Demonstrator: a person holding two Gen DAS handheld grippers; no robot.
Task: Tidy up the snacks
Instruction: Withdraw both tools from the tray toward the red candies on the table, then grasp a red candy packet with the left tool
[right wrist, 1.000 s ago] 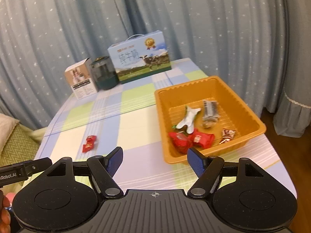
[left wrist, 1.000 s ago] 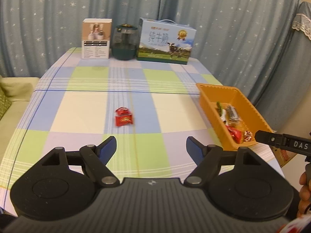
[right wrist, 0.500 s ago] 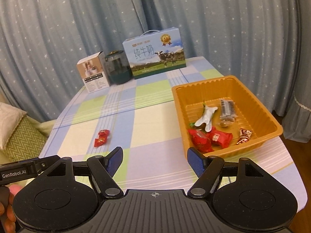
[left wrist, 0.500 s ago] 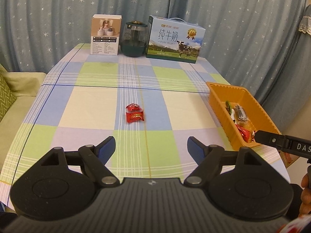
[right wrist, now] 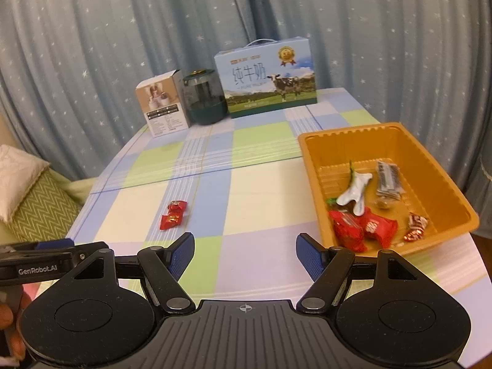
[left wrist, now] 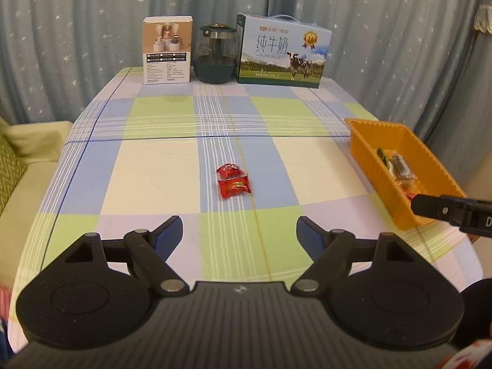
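Observation:
Two red-wrapped candies point(left wrist: 233, 180) lie together on the checked tablecloth, ahead of my left gripper point(left wrist: 240, 236), which is open and empty above the table's near edge. They also show in the right wrist view point(right wrist: 173, 214). An orange tray point(right wrist: 310, 144) at the table's right holds several snacks: red packets point(right wrist: 361, 226), a white wrapper and a grey one. The tray also shows in the left wrist view point(left wrist: 366, 150). My right gripper point(right wrist: 245, 253) is open and empty, near the tray's front left corner.
At the table's far edge stand a small white box point(left wrist: 167, 50), a dark glass jar point(left wrist: 216, 53) and a blue milk carton box point(left wrist: 282, 52). A sofa with a green cushion point(right wrist: 37, 209) is left of the table. Blue starred curtains hang behind.
Both grippers have pulled back and turned slightly, so the candies and tray sit farther ahead in both views. Both stay open. Nothing on the table has moved.

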